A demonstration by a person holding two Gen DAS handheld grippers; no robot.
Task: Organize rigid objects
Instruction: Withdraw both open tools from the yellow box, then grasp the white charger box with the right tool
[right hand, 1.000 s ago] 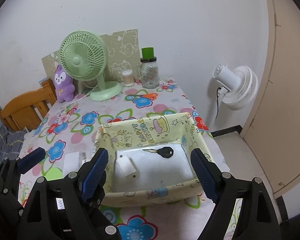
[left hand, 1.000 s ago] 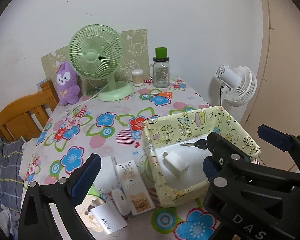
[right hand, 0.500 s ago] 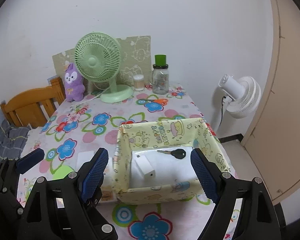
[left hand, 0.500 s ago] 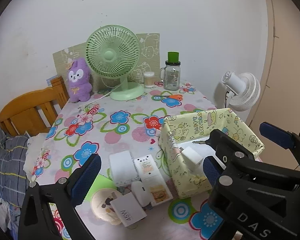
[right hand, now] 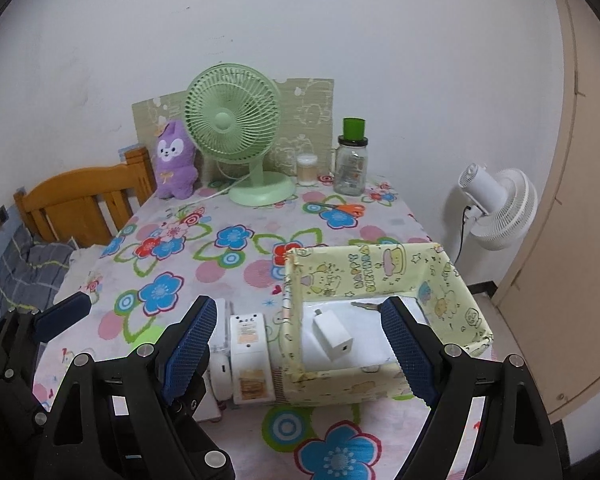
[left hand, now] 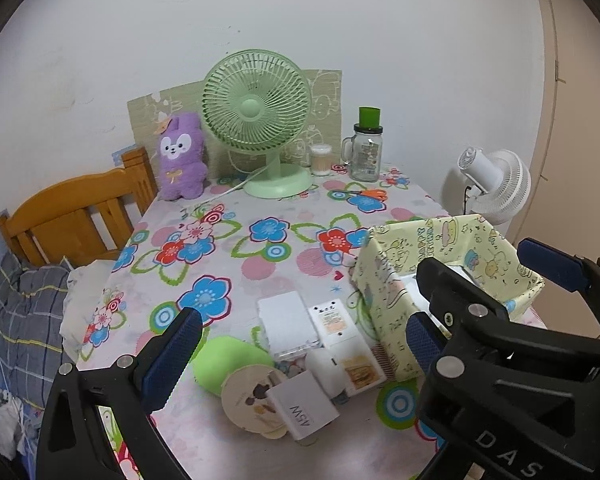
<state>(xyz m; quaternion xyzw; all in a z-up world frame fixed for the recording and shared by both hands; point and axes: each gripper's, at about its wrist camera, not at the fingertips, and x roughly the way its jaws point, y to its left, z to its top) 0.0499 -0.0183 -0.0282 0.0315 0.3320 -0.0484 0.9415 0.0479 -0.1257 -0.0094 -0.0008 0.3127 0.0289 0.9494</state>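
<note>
A pale yellow patterned box (right hand: 384, 268) stands at the table's front right; it also shows in the left wrist view (left hand: 396, 248). A white charger cube (right hand: 332, 336) and a key (right hand: 366, 305) lie inside it. Left of the box lies a cluster: a clear white case (left hand: 286, 328), a white device with a label (left hand: 338, 330), a white charger marked 45W (left hand: 302, 406), a round tin (left hand: 250, 400) and a green object (left hand: 224, 360). My left gripper (left hand: 296, 356) is open and empty above the cluster. My right gripper (right hand: 300, 348) is open and empty above the box's left wall.
At the table's back stand a green desk fan (left hand: 260, 120), a purple plush (left hand: 180, 156), a glass jar with a green cap (left hand: 366, 148) and a small cup (left hand: 320, 156). Orange scissors (left hand: 370, 194) lie nearby. A wooden chair (left hand: 76, 216) stands left, a white fan (left hand: 496, 184) right.
Both grippers have pulled back and shifted left. The box now sits further right in both views and the cluster of white items has come into fuller view. Both stay open.
</note>
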